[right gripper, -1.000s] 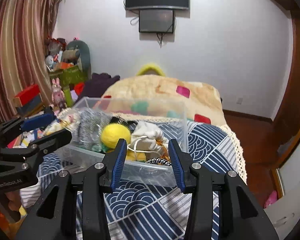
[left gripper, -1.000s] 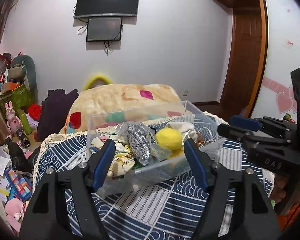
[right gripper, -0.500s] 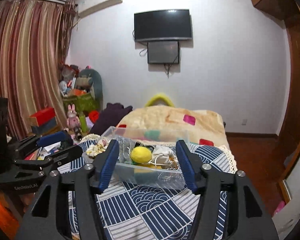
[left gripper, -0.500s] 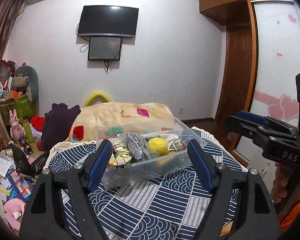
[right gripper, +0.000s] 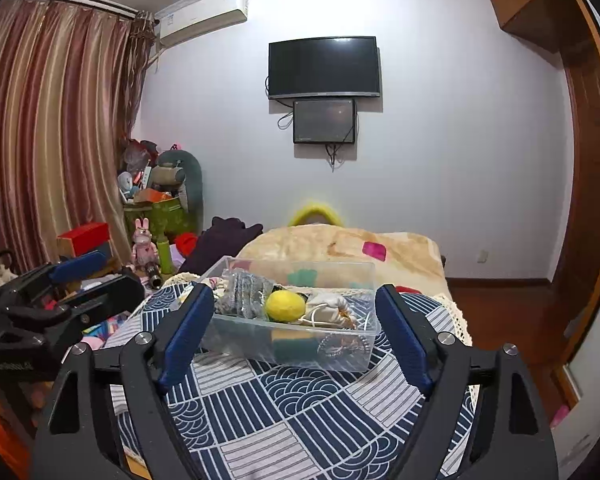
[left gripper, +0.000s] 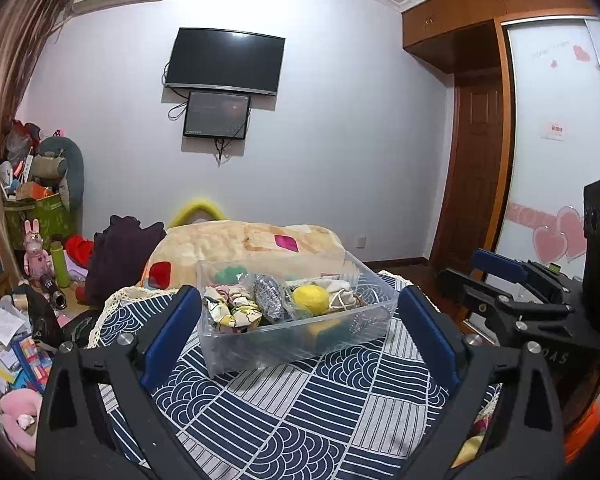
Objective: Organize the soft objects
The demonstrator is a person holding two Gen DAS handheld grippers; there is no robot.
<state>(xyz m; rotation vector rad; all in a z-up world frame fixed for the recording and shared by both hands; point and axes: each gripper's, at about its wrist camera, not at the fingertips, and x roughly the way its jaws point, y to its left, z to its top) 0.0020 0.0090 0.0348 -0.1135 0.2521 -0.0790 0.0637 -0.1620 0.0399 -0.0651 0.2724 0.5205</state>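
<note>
A clear plastic bin (left gripper: 364, 316) (right gripper: 340, 354) sits on a blue and white patterned cloth (left gripper: 300, 400) (right gripper: 284, 408). It holds a yellow ball (left gripper: 310, 298) (right gripper: 285, 306), a floral cloth (left gripper: 228, 312), a silvery bag (left gripper: 269, 294) (right gripper: 242, 294), a white drawstring pouch (right gripper: 327, 309) and other soft things. My left gripper (left gripper: 296, 334) is open and empty, well back from the bin. My right gripper (right gripper: 296, 332) is open and empty, also back from it. Each gripper shows at the edge of the other's view.
A beige blanket with coloured patches (left gripper: 244, 244) (right gripper: 360, 250) lies behind the bin. Toys, boxes and clutter (left gripper: 28, 280) (right gripper: 148, 216) fill the left floor. A TV (left gripper: 225, 62) hangs on the far wall. A wooden door and wardrobe (left gripper: 476, 184) stand right.
Both grippers have pulled back and up from the bin, so it looks smaller and farther. The right gripper's jaws have opened wider. The bin's contents have not moved.
</note>
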